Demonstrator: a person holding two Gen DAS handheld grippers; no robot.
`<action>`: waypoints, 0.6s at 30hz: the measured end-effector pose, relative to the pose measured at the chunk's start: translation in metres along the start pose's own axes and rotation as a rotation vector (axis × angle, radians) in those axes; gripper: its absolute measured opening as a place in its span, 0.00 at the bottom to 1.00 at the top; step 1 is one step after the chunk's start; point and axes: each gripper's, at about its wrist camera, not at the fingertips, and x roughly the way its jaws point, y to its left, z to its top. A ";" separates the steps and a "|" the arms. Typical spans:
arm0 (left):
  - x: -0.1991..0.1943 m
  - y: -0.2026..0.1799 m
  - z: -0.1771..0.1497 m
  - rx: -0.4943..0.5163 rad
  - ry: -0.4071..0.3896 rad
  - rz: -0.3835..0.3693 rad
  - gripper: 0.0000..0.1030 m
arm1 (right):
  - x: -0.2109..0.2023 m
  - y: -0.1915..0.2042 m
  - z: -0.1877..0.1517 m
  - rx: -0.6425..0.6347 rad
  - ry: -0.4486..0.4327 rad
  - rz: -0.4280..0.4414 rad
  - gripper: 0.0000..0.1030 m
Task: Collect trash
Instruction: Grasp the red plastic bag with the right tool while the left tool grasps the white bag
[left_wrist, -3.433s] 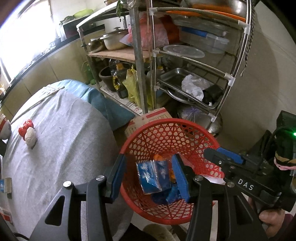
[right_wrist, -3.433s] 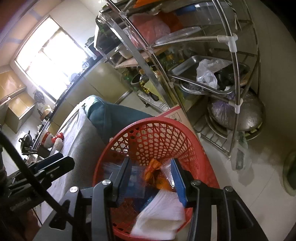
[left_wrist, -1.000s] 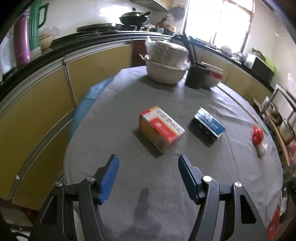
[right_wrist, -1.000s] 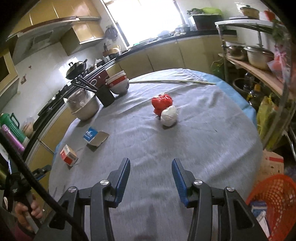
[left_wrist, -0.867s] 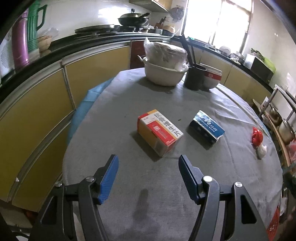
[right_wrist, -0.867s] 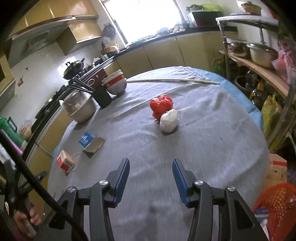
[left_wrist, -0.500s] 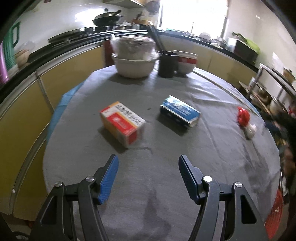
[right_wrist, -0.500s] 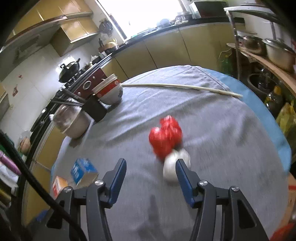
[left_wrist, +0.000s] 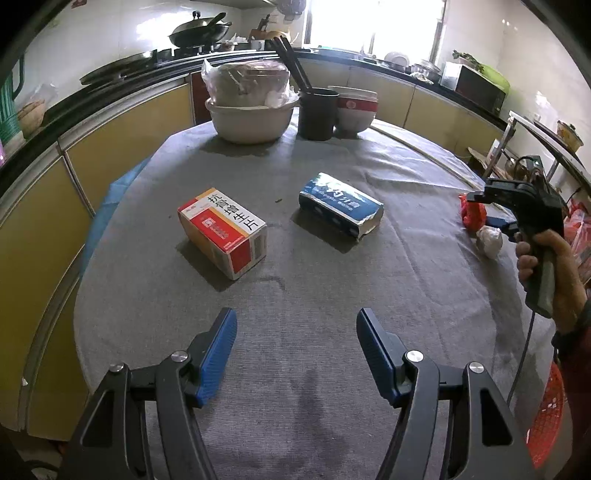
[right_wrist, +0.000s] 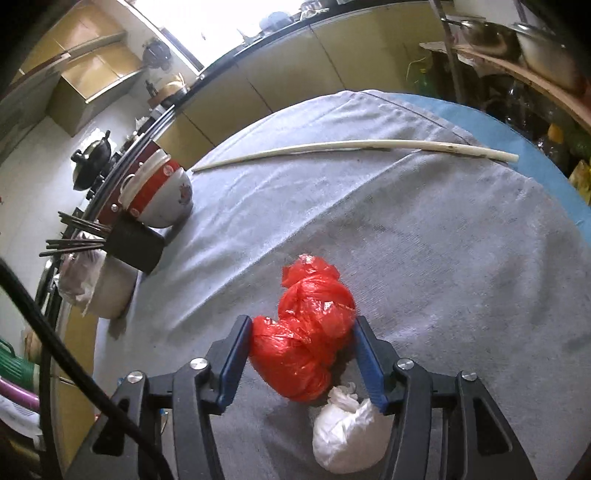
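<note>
So, going left to right across the grey-clothed table (left_wrist: 295, 295): the red-and-white medicine box (left_wrist: 223, 232) is lying on its side at the left, and it'll probably be handled as something light and stiff. It could be pinched across its short width without much crushing. Just to its right, the blue carton (left_wrist: 340, 208) is seen with one end torn open, so it's likely empty and easily squashed; a hold across the closed end would be safer. The left gripper (left_wrist: 295, 352) is held above the cloth short of both, its blue pads spread wide with nothing between them.

Farther right, near the table's edge, the red plastic bag (right_wrist: 306, 332) is found knotted into a crinkly, shiny lump, with a small white tied bag (right_wrist: 347, 432) touching it on the near side. Both are soft and probably slippery, so the bulk should be squeezed rather than a loose tail. The right gripper (right_wrist: 303, 354) is set around the red bag, pads open and just at its two sides; whether they're actually pressing yet can't be told. The white one may get dragged along. A bit of the red mesh basket (left_wrist: 546, 417) is visible past the table's right edge.
</note>
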 end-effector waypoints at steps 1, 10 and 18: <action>0.000 -0.001 0.000 -0.001 0.001 -0.001 0.66 | -0.001 0.003 -0.001 -0.018 0.002 0.013 0.49; 0.009 -0.034 0.011 0.056 0.009 -0.060 0.66 | -0.071 0.034 -0.034 -0.159 -0.090 0.214 0.45; 0.052 -0.144 0.063 0.171 0.019 -0.234 0.71 | -0.163 -0.032 -0.062 -0.076 -0.270 0.148 0.45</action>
